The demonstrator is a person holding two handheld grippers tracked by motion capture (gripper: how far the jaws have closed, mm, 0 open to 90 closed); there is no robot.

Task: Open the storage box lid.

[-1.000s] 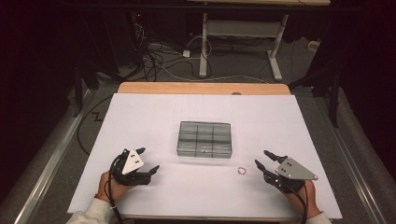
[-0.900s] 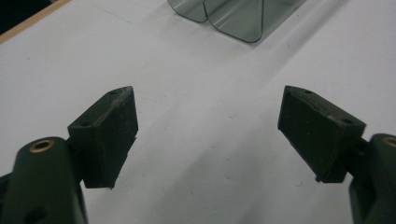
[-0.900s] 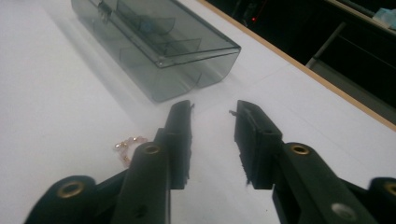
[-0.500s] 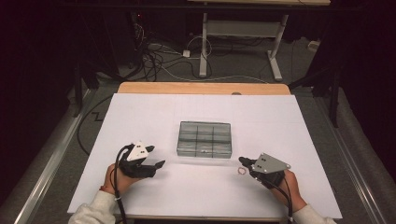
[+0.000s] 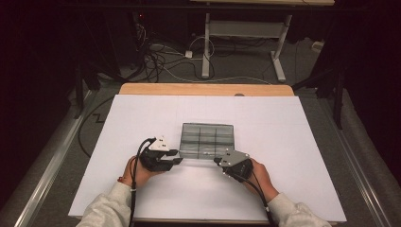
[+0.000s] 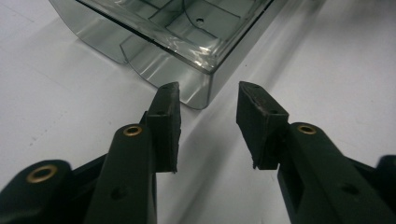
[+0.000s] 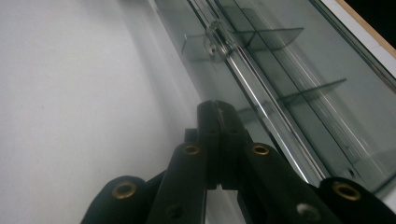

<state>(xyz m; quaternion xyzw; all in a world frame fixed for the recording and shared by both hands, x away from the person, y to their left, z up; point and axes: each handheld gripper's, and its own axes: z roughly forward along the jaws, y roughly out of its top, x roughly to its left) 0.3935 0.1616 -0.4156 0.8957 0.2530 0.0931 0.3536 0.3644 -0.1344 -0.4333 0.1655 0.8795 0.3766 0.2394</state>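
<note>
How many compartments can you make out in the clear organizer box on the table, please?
6 in the clear organizer box, as the high view shows: a far row of three and a near row of three, side by side left to right. Glare on the lid may hide finer dividers.

A clear smoky-grey plastic organiser box (image 5: 207,140) lies flat on the white desk (image 5: 283,127), near its front middle. Thin dividers split it into a grid of compartments. Its transparent lid is closed, with latch tabs along the near side.
</note>
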